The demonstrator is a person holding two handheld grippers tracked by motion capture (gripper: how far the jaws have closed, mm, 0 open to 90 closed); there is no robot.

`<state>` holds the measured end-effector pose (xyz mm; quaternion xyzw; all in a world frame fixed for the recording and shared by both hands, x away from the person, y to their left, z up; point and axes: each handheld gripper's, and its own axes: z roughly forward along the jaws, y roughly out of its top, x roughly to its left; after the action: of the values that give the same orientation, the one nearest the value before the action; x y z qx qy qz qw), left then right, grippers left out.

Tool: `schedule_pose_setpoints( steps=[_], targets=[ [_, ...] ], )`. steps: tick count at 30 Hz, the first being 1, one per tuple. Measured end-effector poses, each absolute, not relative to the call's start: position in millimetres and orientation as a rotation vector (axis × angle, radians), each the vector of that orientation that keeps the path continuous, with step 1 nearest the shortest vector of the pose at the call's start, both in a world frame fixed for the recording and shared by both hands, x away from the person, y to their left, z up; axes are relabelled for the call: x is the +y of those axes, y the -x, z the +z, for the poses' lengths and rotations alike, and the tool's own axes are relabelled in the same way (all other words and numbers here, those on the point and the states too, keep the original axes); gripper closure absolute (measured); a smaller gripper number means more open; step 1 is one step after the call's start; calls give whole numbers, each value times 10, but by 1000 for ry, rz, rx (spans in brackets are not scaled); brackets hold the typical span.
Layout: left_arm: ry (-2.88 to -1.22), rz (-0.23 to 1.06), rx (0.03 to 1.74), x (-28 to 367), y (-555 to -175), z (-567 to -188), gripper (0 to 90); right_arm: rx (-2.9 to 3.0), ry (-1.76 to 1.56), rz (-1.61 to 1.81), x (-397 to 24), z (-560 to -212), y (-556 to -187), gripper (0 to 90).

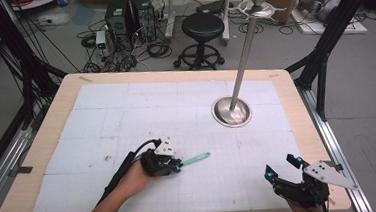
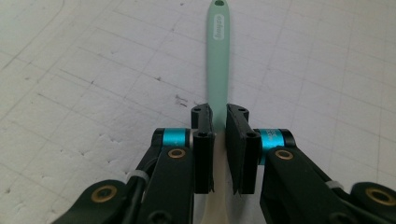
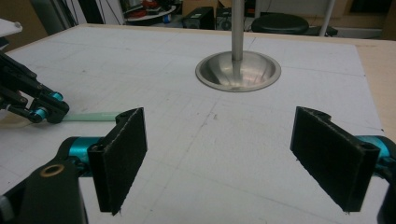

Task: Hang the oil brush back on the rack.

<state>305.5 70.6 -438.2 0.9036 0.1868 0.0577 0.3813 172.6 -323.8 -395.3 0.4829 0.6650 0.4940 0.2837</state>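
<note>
Gripping a mint-green spatula (image 2: 218, 60), the left gripper (image 2: 219, 122) has its two black jaws clamped on the handle where the green gives way to a cream-coloured part that runs back beneath the jaws. Ahead of the pads the handle lies flat on the white gridded mat (image 1: 126, 115), ending in a rounded tip with a small hanging hole. In the high view the left gripper (image 1: 178, 166) sits low on the near part of the mat, the spatula (image 1: 196, 159) pointing away from it toward the steel stand (image 1: 232, 110).

Judging by its slim, smooth shape, the spatula should be light, a little flexible and somewhat slippery, so a hold across the narrow handle close to the wider end seems sound; gripped far out, it might pivot between the pads.

Off to the side, the right gripper (image 1: 283, 163) rests with jaws spread wide, nothing between its rough black pads (image 3: 122, 154). Beyond them stands the polished dome base (image 3: 238, 70) with its slim pole.
</note>
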Motion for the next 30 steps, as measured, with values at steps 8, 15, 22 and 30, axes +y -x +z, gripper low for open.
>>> schedule_pose_setpoints(
  steps=[8, 15, 22, 30],
  targets=[
    [-2294, 129, 509, 711, -3065, -4380, 819, 1795, -1281, 1319, -3209, -3953, -1739, 174],
    [-2202, 125, 540, 759, -3055, -4296, 819, 1790, -1307, 1336, -3228, -3968, -1741, 173],
    [-2026, 149, 526, 859, -2967, -4090, 819, 1807, -1301, 1361, -3186, -3969, -1764, 172],
    [-1904, 189, 492, 928, -2824, -3942, 819, 1817, -1278, 1421, -3036, -3946, -1807, 167]
  ],
)
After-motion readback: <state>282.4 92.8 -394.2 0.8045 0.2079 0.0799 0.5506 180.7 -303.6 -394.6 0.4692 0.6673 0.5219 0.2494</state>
